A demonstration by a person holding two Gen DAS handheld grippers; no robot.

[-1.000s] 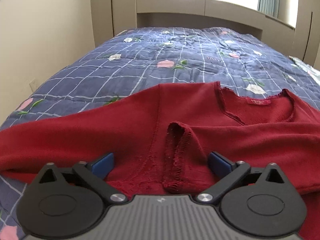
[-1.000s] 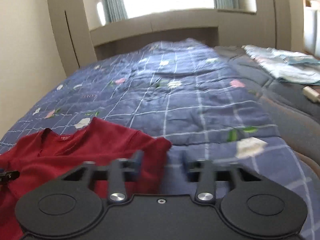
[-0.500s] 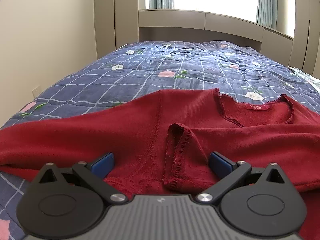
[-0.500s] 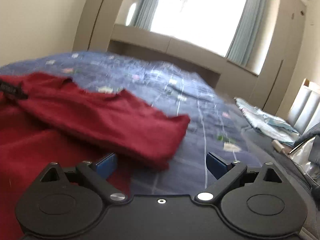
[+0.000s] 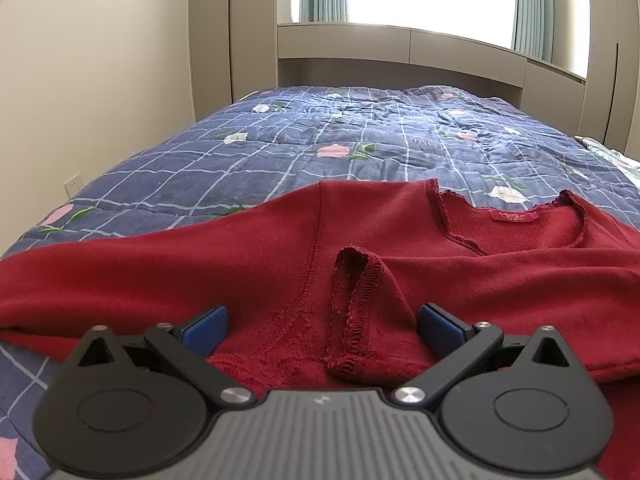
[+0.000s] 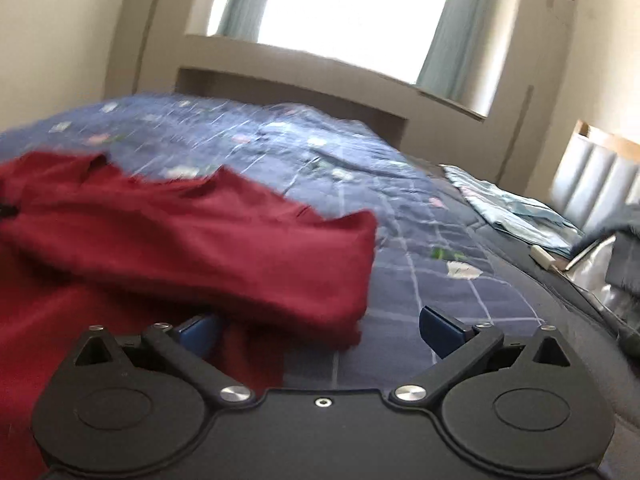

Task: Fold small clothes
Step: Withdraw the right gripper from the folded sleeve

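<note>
A dark red knit top (image 5: pixel 248 256) lies spread on the bed, neckline with its label (image 5: pixel 516 216) at the right. One sleeve is folded across the body, its cuff (image 5: pixel 352 304) lying between my left gripper's fingers. My left gripper (image 5: pixel 322 326) is open and holds nothing, low over the top. In the right wrist view the top (image 6: pixel 192 236) shows blurred, its folded right edge (image 6: pixel 360 264) ahead. My right gripper (image 6: pixel 318 330) is open and empty, just in front of that edge.
The blue checked quilt with flowers (image 5: pixel 360 136) covers the bed. A wall (image 5: pixel 88 80) runs along the left. A light blue folded cloth (image 6: pixel 508 208) lies at the right, with a padded headboard (image 6: pixel 596 176) and dark items (image 6: pixel 612 264) beyond.
My right gripper opened, let go of the red cloth and swung away; its view is blurred. My left gripper tilted up a little over the top.
</note>
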